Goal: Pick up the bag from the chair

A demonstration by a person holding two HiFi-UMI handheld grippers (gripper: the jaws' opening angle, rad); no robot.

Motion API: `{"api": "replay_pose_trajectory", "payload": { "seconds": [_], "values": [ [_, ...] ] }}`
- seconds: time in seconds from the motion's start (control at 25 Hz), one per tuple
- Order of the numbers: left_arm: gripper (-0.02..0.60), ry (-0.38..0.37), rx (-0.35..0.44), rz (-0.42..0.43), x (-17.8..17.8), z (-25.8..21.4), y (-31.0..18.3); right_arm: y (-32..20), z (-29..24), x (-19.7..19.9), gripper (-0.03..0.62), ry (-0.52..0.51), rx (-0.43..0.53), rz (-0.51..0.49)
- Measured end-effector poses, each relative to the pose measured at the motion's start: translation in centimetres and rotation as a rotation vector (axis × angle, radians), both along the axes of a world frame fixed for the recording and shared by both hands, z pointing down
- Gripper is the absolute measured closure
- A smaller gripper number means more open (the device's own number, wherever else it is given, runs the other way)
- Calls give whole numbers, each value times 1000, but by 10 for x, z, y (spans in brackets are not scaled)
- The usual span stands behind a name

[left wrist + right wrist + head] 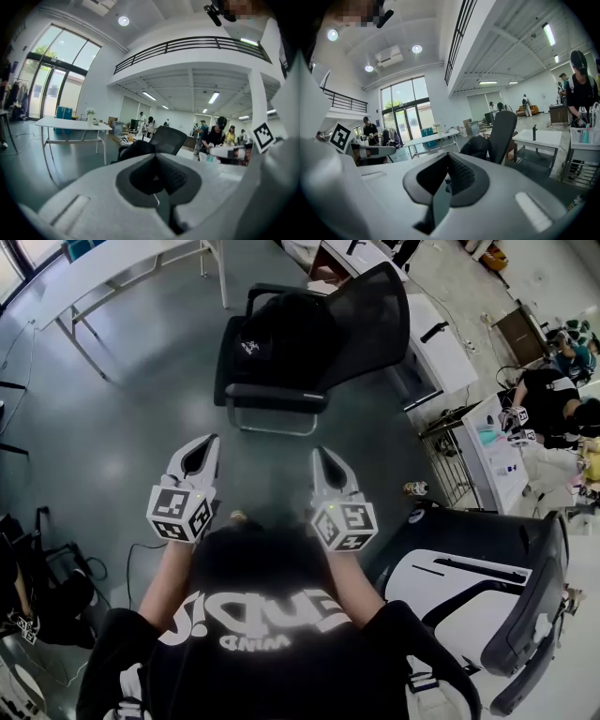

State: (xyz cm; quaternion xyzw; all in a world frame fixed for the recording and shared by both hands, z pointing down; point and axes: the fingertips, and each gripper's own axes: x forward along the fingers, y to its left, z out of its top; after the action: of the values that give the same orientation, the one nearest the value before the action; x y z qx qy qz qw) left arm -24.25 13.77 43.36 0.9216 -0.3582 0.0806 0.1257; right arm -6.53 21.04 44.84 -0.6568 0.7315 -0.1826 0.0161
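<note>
Resting on chair (368,310), bag (281,334) lies beyond claws (210,442) (320,454).

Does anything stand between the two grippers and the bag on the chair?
Nothing visible does. Only bare grey floor lies between the left gripper, the right gripper and the chair. The black bag sits on the seat, with the backrest on its far side.

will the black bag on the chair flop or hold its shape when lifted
The black fabric bag looks soft and slumped, so it will probably sag from wherever it is gripped. It fills most of the seat of the black mesh-backed chair, so it may be fairly heavy.
</note>
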Motion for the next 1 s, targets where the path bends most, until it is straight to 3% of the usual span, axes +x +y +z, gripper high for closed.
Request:
{"api": "replay_pose_trajectory", "payload": {
  "seconds": [0.28, 0.52, 1.0],
  "values": [
    [580, 5, -18, 38, -20, 8, -30, -22, 9, -16, 592, 5, -30, 46],
    [580, 9, -15, 58, -14, 13, -72, -62, 14, -7, 592, -10, -10, 71],
    [580, -3, -4, 80, 44, 17, -194, -185, 23, 43, 592, -32, 4, 65]
  ]
}}
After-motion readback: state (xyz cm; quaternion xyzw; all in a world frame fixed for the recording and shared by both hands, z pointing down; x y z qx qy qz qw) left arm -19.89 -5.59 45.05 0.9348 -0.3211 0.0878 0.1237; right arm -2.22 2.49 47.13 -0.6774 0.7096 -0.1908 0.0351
